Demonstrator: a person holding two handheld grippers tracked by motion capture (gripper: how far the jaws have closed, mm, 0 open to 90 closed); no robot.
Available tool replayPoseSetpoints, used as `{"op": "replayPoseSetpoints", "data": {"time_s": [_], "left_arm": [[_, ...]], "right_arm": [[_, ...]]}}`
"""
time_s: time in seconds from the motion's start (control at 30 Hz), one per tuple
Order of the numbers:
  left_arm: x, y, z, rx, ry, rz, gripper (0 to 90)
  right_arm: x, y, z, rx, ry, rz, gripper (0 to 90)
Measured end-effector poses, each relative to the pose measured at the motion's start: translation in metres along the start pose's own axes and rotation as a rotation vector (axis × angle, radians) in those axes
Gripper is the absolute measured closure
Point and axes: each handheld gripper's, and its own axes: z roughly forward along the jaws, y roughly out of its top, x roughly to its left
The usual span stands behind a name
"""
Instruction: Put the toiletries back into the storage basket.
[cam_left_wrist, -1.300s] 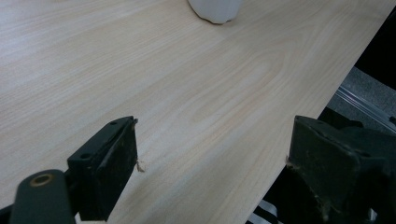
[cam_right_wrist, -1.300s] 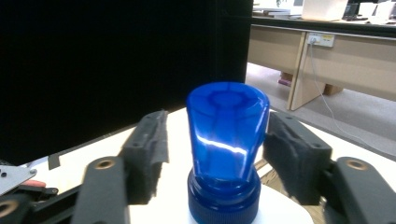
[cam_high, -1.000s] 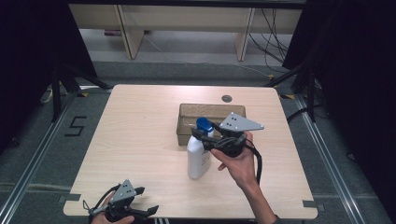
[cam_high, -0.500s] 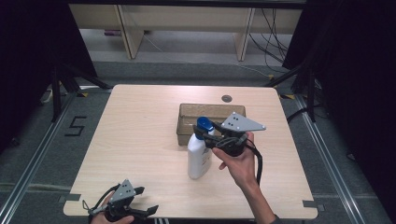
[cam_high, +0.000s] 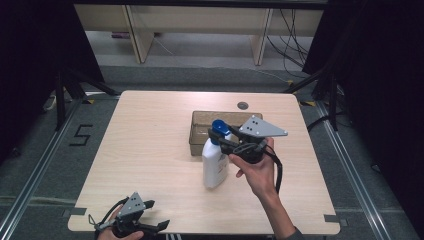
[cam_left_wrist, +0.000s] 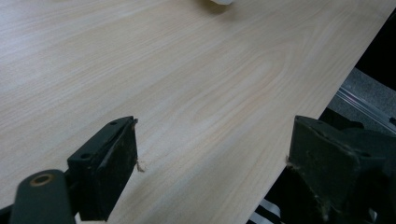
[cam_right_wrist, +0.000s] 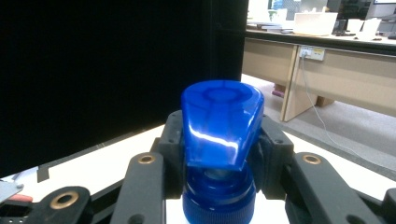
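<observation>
A white bottle (cam_high: 215, 167) with a blue spray cap (cam_high: 219, 127) stands upright on the wooden table (cam_high: 145, 145), just in front of a brown box (cam_high: 199, 131). My right gripper (cam_high: 220, 140) comes in from the bottle's right, held level, and is shut on the neck below the blue cap (cam_right_wrist: 222, 123). In the right gripper view its black jaws press on both sides of the cap's base, my right gripper (cam_right_wrist: 221, 154) centred on it. My left gripper (cam_high: 157, 215) rests at the table's front left corner, and my left gripper (cam_left_wrist: 217, 156) stands open over bare wood.
The shallow brown box lies open behind the bottle near the table's middle. A small round grommet (cam_high: 243, 105) sits in the far edge of the tabletop. Dark curtains and frame legs flank the table. Desks stand beyond it.
The right gripper has shifted very slightly at the bottle's top. The bottle and the left gripper stay where they were.
</observation>
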Motion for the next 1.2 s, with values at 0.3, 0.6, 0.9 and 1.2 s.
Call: {"op": "replayPoseSetpoints", "data": {"time_s": [0.3, 0.6, 0.9, 1.2], "left_arm": [[0.0, 0.0, 0.0, 0.001, 0.001, -0.009, 15.1], [0.0, 0.0, 0.0, 0.001, 0.002, -0.009, 15.1], [0.001, 0.0, -0.001, 0.006, 0.01, -0.008, 15.1], [0.001, -0.001, 0.0, 0.0, 0.009, -0.015, 15.1]], "right_arm": [[-0.006, 0.01, -0.004, -0.028, -0.003, -0.009, 61.9], [-0.01, 0.016, -0.01, -0.04, 0.001, 0.001, 61.9], [-0.02, 0.025, -0.018, -0.048, -0.016, 0.014, 61.9], [-0.033, 0.038, -0.028, -0.064, -0.044, 0.019, 61.9]]}}
